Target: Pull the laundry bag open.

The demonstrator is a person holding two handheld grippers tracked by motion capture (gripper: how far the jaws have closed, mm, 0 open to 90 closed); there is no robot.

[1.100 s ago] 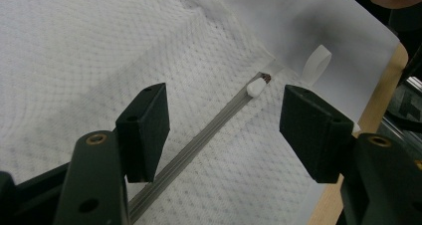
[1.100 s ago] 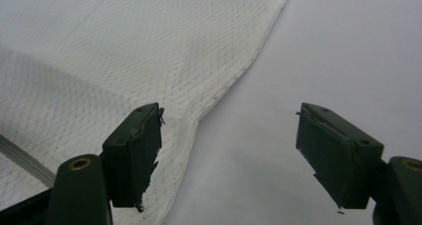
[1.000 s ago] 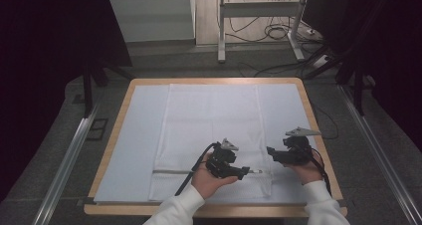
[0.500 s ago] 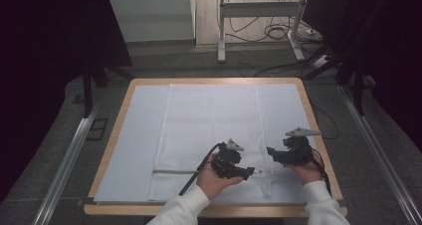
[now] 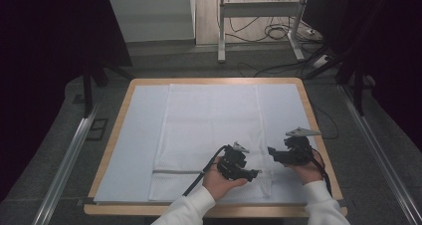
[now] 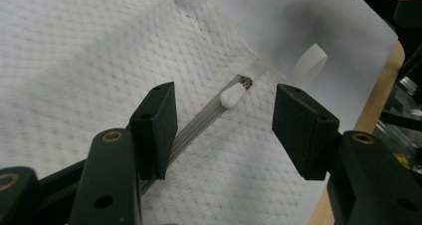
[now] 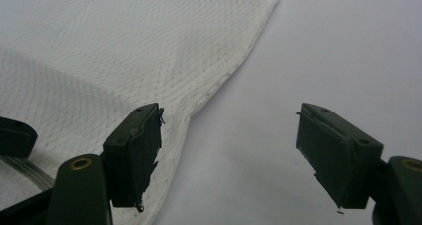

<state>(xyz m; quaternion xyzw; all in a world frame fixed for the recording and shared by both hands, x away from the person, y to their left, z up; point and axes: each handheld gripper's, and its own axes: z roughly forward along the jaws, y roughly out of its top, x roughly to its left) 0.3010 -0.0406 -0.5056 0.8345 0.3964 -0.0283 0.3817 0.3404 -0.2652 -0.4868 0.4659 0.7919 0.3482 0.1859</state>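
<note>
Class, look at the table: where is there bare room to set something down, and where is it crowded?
Free: the strip of sheet between the mesh bag and the table's left rim, and the bag's far half. Crowded: the near right corner, where the left gripper and right gripper work.

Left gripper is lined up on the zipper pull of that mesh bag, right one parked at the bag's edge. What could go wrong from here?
1. The zipper pull is small and sits ahead of the left gripper, whose jaws have just been closing with nothing pinched; they may close short and catch only mesh.
2. The right gripper is open, one pad over the mesh bag, one over the table cover. With the bag unpinned, pulling the zipper may drag it.
</note>
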